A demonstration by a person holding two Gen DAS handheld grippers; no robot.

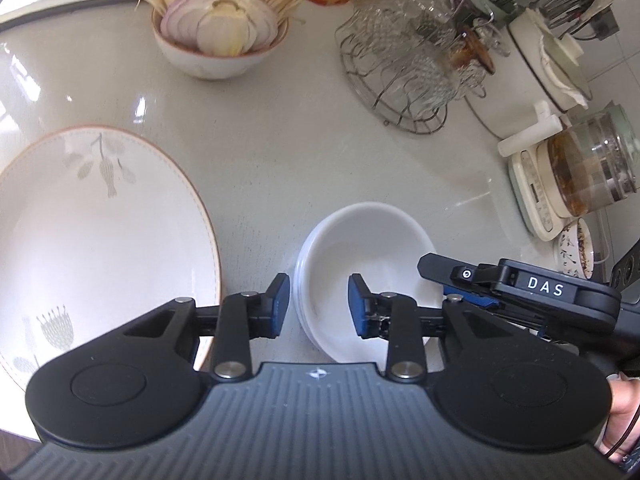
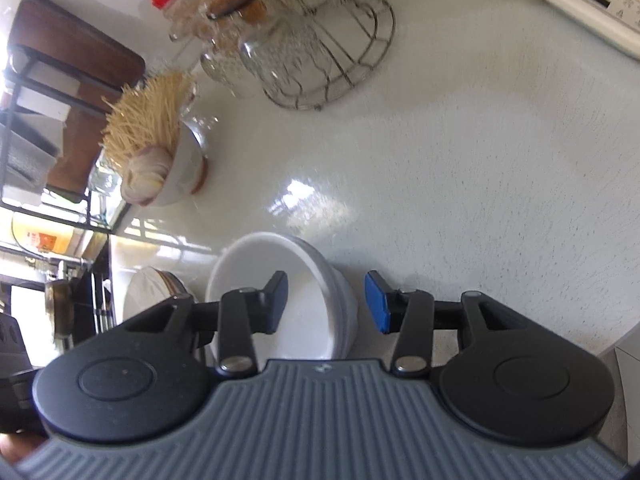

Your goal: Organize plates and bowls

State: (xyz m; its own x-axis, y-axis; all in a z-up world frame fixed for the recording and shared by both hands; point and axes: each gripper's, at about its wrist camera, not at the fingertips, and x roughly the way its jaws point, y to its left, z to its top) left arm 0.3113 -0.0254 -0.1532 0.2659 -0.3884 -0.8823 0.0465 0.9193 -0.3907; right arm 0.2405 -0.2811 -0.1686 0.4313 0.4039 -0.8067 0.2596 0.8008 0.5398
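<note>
A stack of plain white bowls (image 1: 360,248) rests on the pale countertop (image 1: 260,152). My left gripper (image 1: 319,306) is open and straddles the stack's left rim, one blue pad outside and one inside, with neither pressing. In the right wrist view the same bowls (image 2: 272,264) sit low in the middle. My right gripper (image 2: 328,304) is open astride their right rim, with a gap at each pad. In the left wrist view the right gripper (image 1: 448,284) shows at the bowls' right edge. A large white plate (image 1: 100,240) with a leaf pattern lies to the left.
A bowl of sliced onion and dry noodles (image 1: 220,40) stands at the back. A wire rack of glasses (image 1: 412,64), a white pot (image 1: 540,64), a glass kettle (image 1: 592,168) and a small dish (image 1: 576,248) line the right side. A person's hand (image 1: 624,408) grips the right tool.
</note>
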